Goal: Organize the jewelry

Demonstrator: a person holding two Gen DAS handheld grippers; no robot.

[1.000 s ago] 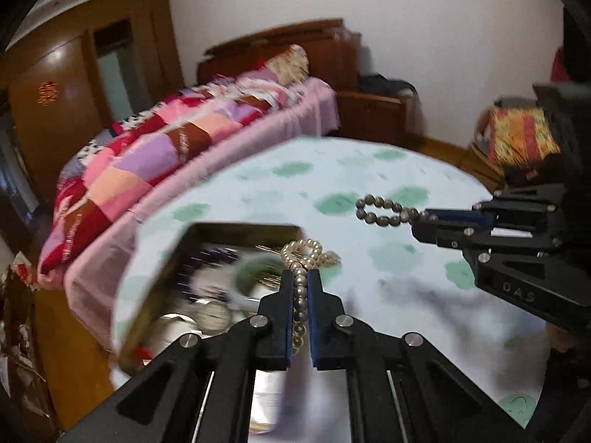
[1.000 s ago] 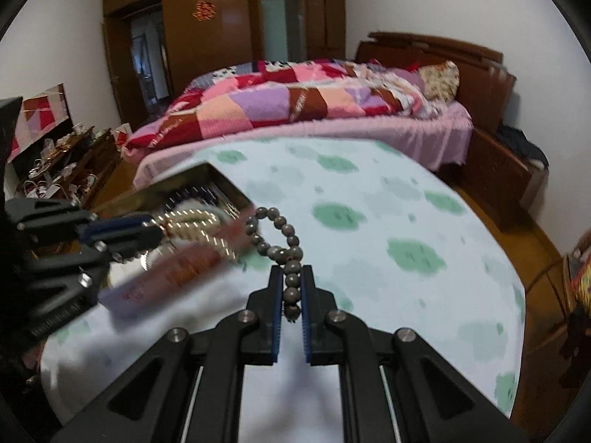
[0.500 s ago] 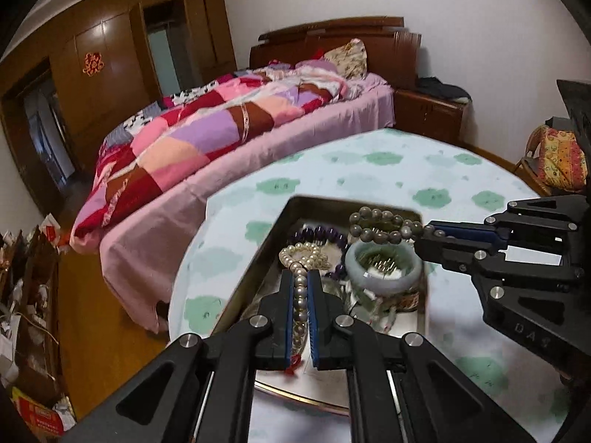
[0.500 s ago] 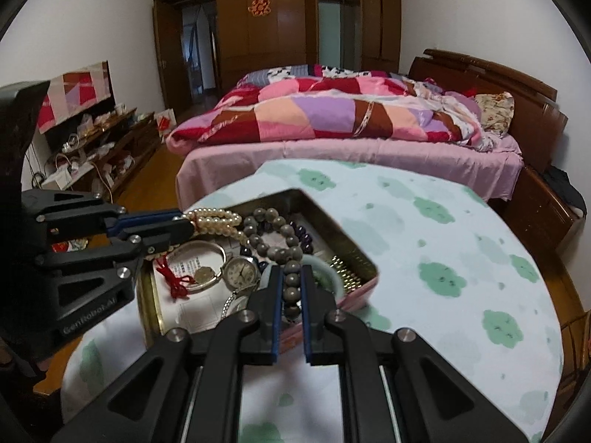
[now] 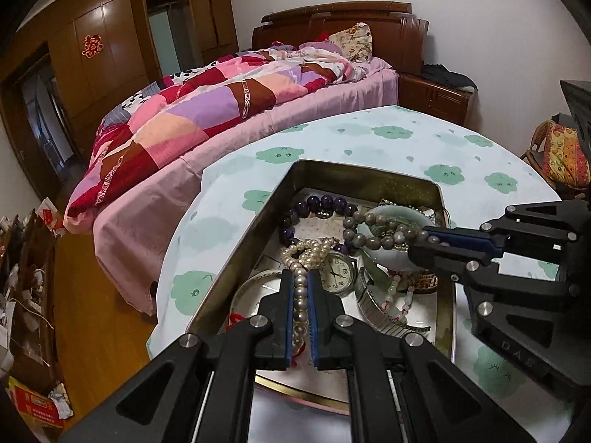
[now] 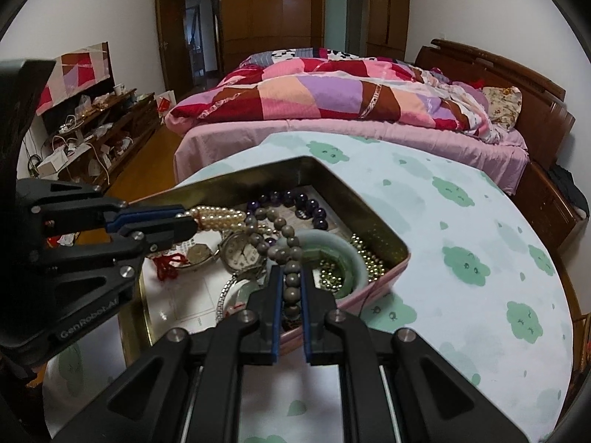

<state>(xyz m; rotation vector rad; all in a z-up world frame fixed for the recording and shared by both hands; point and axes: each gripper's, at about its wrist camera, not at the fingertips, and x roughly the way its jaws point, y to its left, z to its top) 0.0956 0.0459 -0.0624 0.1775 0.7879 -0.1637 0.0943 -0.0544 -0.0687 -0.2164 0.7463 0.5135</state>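
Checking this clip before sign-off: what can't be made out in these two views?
- Pearl strand, left wrist view: lower end hidden between the left gripper fingers.
- Grey bead bracelet, right wrist view: lower part hidden by the right gripper.
- Tin: near edge blocked by both grippers.
- Watch time: too small.

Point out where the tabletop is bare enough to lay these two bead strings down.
The cloud-print tablecloth is bare from the tin's right wall across to the table's edge by the bed, and also behind the tin's far corner. Inside the tin it is crowded: watch, jade bangle, purple beads, with both claws over it.
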